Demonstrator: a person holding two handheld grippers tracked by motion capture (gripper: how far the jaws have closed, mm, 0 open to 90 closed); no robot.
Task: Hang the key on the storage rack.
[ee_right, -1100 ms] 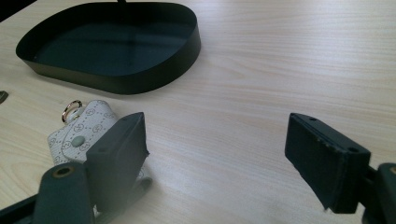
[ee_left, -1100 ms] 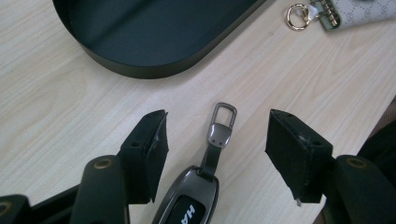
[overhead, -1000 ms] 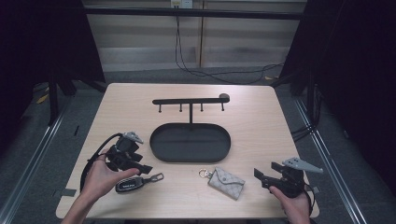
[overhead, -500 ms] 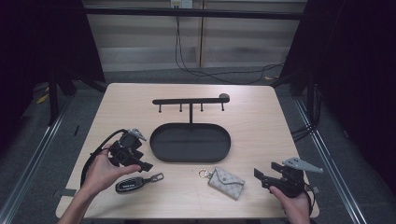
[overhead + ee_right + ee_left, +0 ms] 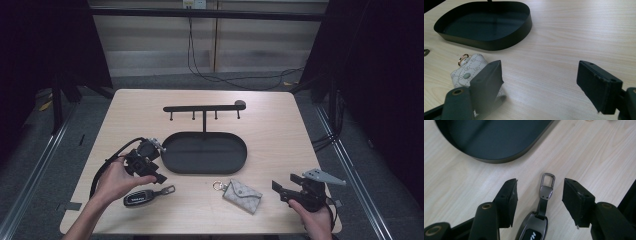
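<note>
Pale wood table (image 5: 280, 130), bearing a black oval tray (image 5: 204, 152) with a hook rail (image 5: 202, 108) standing behind it. Left gripper (image 5: 148, 167) held just left of the tray, jaws released and spread apart, poised above a dark key fob (image 5: 140, 198). Fob lying flat on the table, metal clasp (image 5: 548, 185) between the two jaws in the left gripper view, touching neither. Right gripper (image 5: 287, 187) low at the front right corner, jaws likewise wide apart and grasping nothing. Patterned grey key pouch (image 5: 242, 195) with gold ring (image 5: 463, 59) lying just beside its left jaw, between fob and right gripper.
</note>
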